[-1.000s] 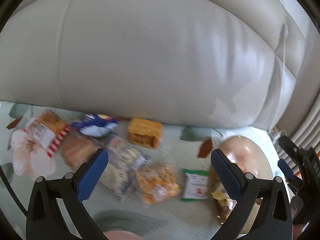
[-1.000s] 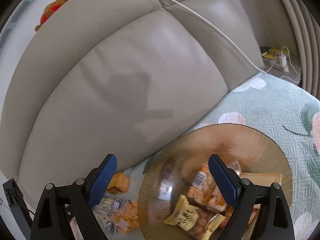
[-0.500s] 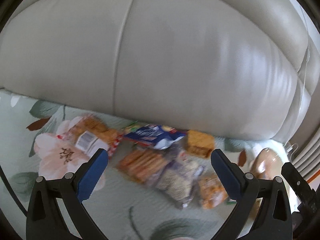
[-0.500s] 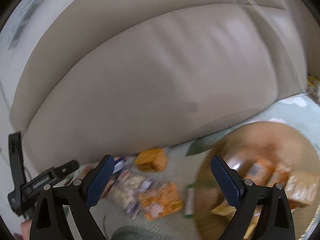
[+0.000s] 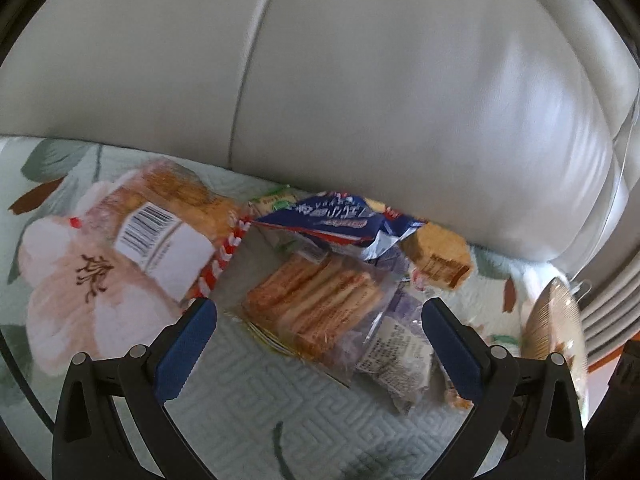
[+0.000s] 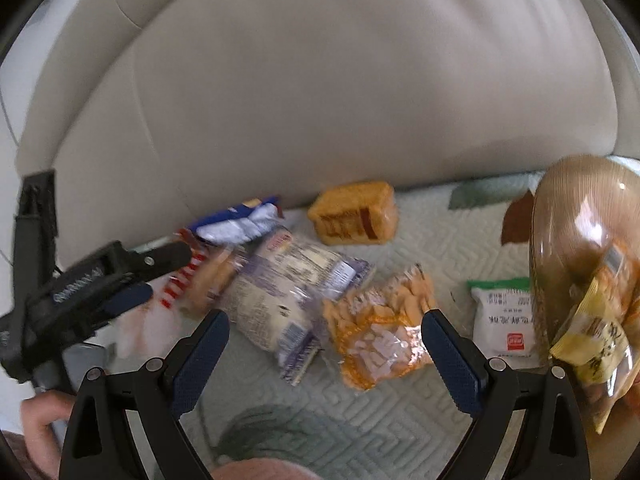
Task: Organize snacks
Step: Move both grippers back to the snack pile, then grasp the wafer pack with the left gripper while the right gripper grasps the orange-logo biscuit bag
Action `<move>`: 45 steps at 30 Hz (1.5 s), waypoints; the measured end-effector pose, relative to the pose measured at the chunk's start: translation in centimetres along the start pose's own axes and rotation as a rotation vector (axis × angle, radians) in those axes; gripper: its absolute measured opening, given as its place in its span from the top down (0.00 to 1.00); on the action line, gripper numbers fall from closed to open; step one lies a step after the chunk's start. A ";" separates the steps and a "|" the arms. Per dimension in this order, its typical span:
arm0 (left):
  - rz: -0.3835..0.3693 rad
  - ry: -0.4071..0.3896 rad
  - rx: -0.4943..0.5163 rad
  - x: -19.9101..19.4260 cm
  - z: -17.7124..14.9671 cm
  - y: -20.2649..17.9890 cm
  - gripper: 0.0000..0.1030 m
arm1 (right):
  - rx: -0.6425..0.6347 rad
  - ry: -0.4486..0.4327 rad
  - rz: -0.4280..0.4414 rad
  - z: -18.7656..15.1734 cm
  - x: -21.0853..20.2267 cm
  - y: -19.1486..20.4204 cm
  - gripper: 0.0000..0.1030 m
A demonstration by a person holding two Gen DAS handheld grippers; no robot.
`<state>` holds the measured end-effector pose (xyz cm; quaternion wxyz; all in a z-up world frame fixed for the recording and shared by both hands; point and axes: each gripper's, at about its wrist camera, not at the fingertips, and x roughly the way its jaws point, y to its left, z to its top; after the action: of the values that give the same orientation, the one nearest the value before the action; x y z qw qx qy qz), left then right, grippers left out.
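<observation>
Snack packets lie in a heap on the floral seat cover. In the left wrist view my left gripper (image 5: 320,344) is open and empty, just above a clear pack of orange wafers (image 5: 316,304). A barcode-labelled biscuit pack (image 5: 160,232), a blue bag (image 5: 344,224) and an orange cake (image 5: 436,256) lie around it. In the right wrist view my right gripper (image 6: 324,344) is open and empty over a purple-white packet (image 6: 292,296) and an orange cracker bag (image 6: 380,328). An amber glass bowl (image 6: 576,216) holding several snacks stands at the right, with a green-white packet (image 6: 504,320) beside it.
The sofa's beige leather backrest (image 5: 360,80) rises directly behind the heap. The left gripper (image 6: 92,284) and the hand holding it show at the left of the right wrist view. The bowl (image 5: 556,324) shows at the right edge of the left wrist view.
Both grippers swung left, away from the bowl and toward the heap. The left one has come closer to the wafer pack. Both stayed open.
</observation>
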<state>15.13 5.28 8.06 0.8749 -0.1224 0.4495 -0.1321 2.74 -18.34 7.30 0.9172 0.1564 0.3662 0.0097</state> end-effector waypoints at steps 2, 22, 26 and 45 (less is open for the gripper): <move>-0.027 0.010 -0.002 0.9 0.0 0.1 0.01 | 0.012 0.005 -0.014 -0.2 0.8 -0.4 0.07; -0.090 -0.151 -0.027 3.8 -2.9 2.2 0.00 | 0.098 -0.043 -0.186 -1.0 6.0 -3.3 0.00; -0.090 -0.152 -0.026 3.8 -2.9 2.0 0.00 | 0.068 -0.026 -0.231 -0.9 6.7 -2.9 0.00; -0.091 -0.153 -0.025 3.8 -2.9 2.2 0.00 | 0.122 -0.062 -0.158 -1.2 5.6 -5.8 0.00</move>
<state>15.13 5.76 2.82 0.8981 -0.1633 0.3770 -0.1566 5.48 -22.76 1.03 0.9148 0.1829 0.3487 -0.0898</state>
